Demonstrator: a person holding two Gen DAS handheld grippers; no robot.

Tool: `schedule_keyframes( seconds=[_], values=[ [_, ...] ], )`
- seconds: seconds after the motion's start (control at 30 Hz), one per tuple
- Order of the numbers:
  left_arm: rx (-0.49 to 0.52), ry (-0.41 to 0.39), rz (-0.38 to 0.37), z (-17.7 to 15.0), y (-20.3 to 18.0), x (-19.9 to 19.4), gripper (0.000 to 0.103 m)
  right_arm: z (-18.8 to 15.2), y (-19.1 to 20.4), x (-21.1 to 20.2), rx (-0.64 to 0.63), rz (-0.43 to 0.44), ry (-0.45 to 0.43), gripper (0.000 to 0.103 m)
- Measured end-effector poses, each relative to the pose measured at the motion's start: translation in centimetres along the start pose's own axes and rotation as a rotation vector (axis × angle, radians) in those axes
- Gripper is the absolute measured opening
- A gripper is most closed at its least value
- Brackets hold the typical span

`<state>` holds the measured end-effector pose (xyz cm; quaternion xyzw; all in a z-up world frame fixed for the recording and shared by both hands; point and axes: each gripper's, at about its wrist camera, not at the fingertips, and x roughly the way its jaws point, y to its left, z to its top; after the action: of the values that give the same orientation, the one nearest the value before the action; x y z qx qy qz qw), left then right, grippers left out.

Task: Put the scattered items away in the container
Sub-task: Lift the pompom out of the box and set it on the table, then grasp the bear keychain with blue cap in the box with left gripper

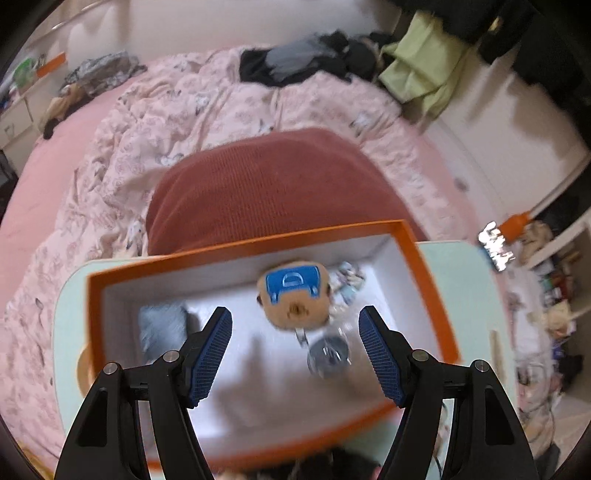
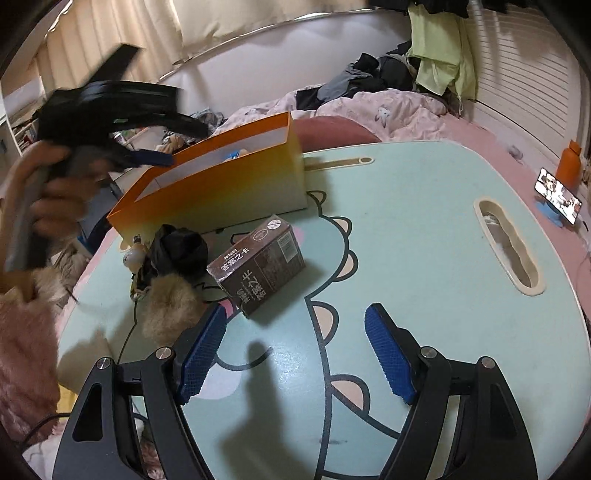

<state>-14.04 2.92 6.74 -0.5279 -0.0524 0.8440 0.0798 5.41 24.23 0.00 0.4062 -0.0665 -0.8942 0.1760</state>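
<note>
Above the orange box (image 1: 424, 266) my left gripper (image 1: 295, 317) stands wide and empty; my right gripper (image 2: 295, 317), also wide, holds nothing near the brown carton (image 2: 258, 266).

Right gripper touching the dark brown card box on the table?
Apart. The right wrist view shows the right gripper open and empty, with bare mint tabletop between its blue pads and the dark brown card box.

Rumpled pink bed (image 1: 229, 110), cream curtains (image 2: 122, 26) behind.
</note>
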Motion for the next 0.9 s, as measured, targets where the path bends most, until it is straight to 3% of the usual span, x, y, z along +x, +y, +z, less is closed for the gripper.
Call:
schedule_keyframes(
  seconds=[0.13,0.2,0.23,0.43,0.53,0.67,0.8,0.9],
  values=[
    [-0.026,0.069,0.037,1.1,-0.1,3.1,0.07,-0.1,0.1,-0.2,0.0,0.001,0.0,0.077],
    [-0.037,0.091,0.048,1.3,0.0,4.3,0.053,-0.2,0.2,-0.2,0.0,0.0,0.0,0.077],
    [-0.04,0.099,0.045,1.3,0.1,4.7,0.05,-0.2,0.2,-0.2,0.0,0.001,-0.001,0.077],
    [-0.053,0.039,0.015,1.0,0.8,3.5,0.045,0.1,0.4,-0.2,0.0,0.003,0.002,0.077],
    [-0.037,-0.017,0.006,1.1,0.9,1.4,0.044,0.1,0.4,-0.2,0.0,0.002,0.003,0.077],
    [-0.029,-0.125,-0.071,0.8,1.4,-4.0,0.044,0.1,0.3,-0.2,-0.001,0.004,0.003,0.077],
    [0.004,-0.218,-0.157,-1.2,1.9,-9.7,0.045,0.2,0.4,-0.2,0.0,0.004,0.004,0.077],
    [0.063,-0.234,-0.21,-3.8,2.0,-12.1,0.045,0.2,0.3,-0.2,0.0,0.004,0.004,0.077]
  ],
)
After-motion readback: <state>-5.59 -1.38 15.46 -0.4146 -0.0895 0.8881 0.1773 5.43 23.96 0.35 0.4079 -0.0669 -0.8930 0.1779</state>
